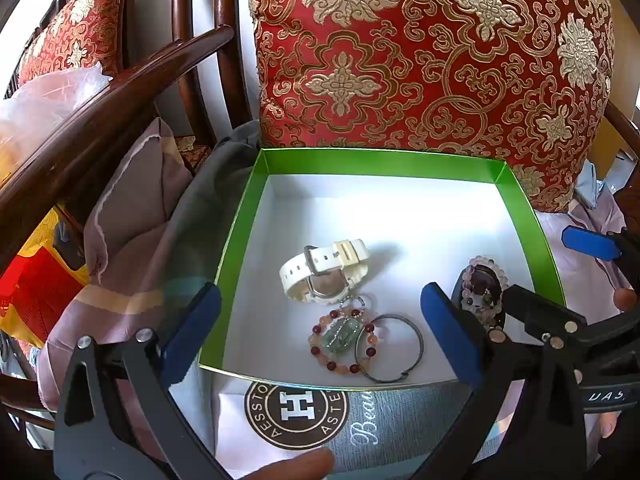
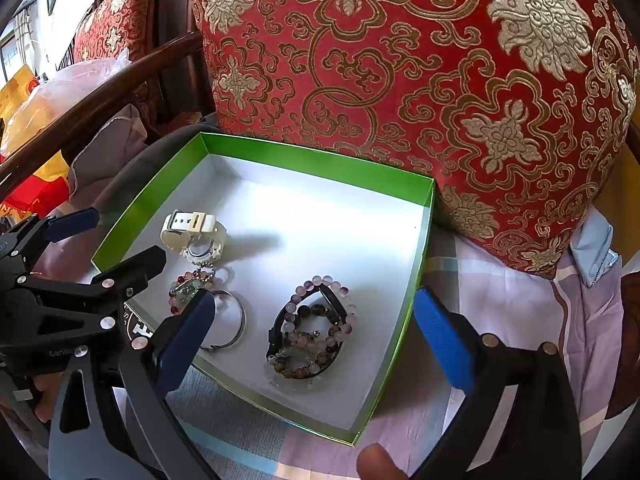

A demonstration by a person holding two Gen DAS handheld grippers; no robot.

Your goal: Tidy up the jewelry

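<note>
Jewelry lies gathered in a shallow green-walled box [image 1: 520, 196] with a white floor, set on pale lilac bedding [image 2: 520, 312] in front of a red cushion [image 1: 432, 52] brocaded in gold. Near the middle of the floor a white watch [image 1: 320, 270] lies on its side with the strap buckled into a loop. Just in front of it sits a bracelet of red and peach beads [image 1: 340, 338] carrying a pale green pendant; its small chain reaches up to the watch case. A thin metal bangle [image 1: 390, 348] lies beside this bracelet and overlaps its right edge. Toward the box's right wall a dark band lies heaped together with pale purple and brown bead strands [image 2: 312, 332]; how many separate strands the heap holds cannot be told.

Left gripper [image 1: 320, 332], with blue finger pads, stands spread wide over the near wall of the box and holds nothing; its left pad is outside the box's left corner. Right gripper [image 2: 314, 340] is likewise spread wide and empty, its pads flanking the bead heap without touching it; its right pad hangs just outside the right wall. In each wrist view the other gripper shows at the frame edge. A fingertip of the person [image 2: 376, 462] shows at the bottom of each view. Under the near edge of the box lies a printed sheet with a round dark emblem [image 1: 296, 412]. Dark wooden chair rails [image 1: 112, 92] rise at left.
</note>
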